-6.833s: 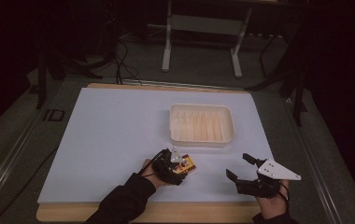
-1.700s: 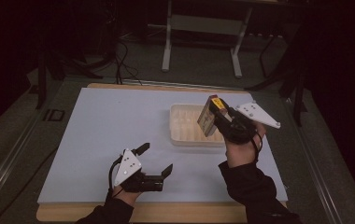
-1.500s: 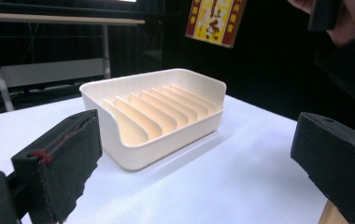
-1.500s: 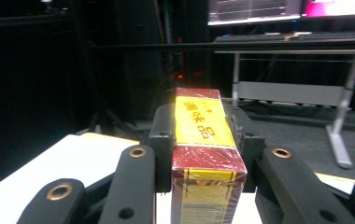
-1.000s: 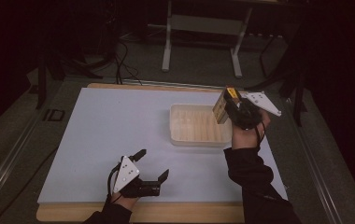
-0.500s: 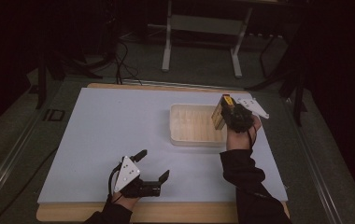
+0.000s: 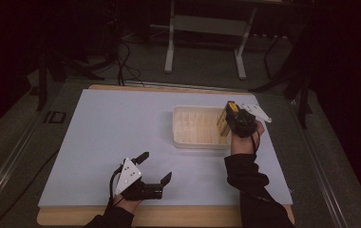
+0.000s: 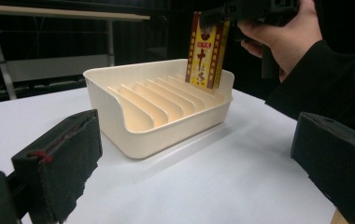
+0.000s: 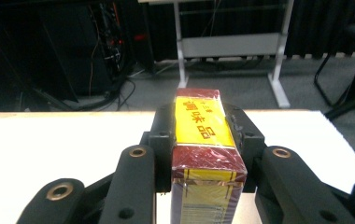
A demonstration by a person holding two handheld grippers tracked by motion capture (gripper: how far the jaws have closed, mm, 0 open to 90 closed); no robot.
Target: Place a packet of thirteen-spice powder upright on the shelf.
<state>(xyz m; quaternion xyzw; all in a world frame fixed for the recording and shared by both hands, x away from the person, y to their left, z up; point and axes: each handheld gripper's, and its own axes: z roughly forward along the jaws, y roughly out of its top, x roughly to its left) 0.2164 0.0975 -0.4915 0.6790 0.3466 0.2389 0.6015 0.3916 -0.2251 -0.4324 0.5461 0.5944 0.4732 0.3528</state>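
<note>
Maroon-and-yellow box (image 9: 203,140), cream tray (image 7: 195,137), white table (image 7: 112,137).

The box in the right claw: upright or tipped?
Upright. The box stands on end, its lower end down among the dividers at the tray's far end, clamped in the right claw.

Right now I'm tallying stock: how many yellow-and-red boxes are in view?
1. The box is clamped upright in the right hand-held gripper, its lower end dipping into the slotted cream tray at the far end.
</note>
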